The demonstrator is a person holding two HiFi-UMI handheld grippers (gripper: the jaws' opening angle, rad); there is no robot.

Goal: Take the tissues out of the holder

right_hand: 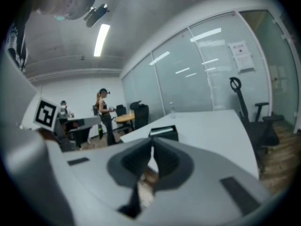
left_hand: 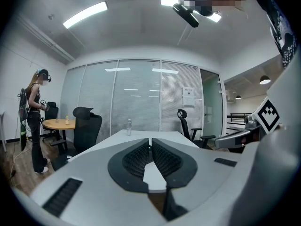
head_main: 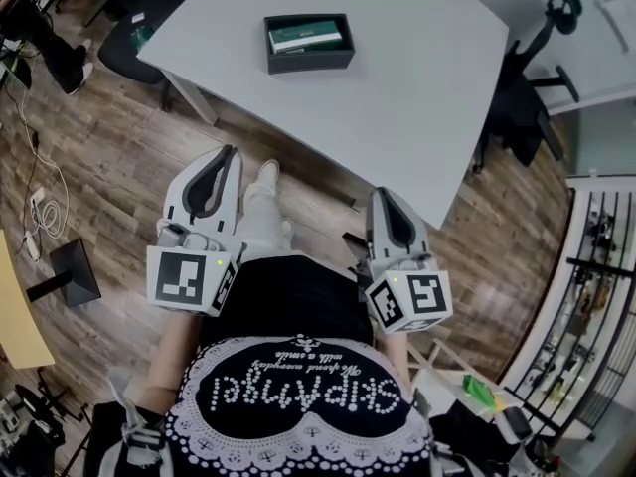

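Fingers (left_hand: 136, 157) on my left gripper (head_main: 231, 155) are pressed tip to tip with nothing between them. The right gripper (head_main: 384, 193) reads the same in its own view: tips meeting, nothing held. I have both of them low and close to the body, over the wooden floor (head_main: 119, 157), short of the near edge of the tabletop (head_main: 417, 87).

Further out, toward the far side of the tabletop, stands the dark holder (head_main: 310, 61). The tissues (head_main: 306, 36) lie flat inside it as a green and white pack, its top showing at the open mouth. The right gripper view looks almost straight at the holder, just above its fingertips. The left gripper view shows bare tabletop and a small bottle (left_hand: 129, 126) at the far end.

I judge this to be the approach: nothing has been touched yet. Next I would carry one gripper forward over the tabletop, part its fingers, and bring them down across the pack. The other gripper may need to steady the holder so it doesn't lift along with the pack.
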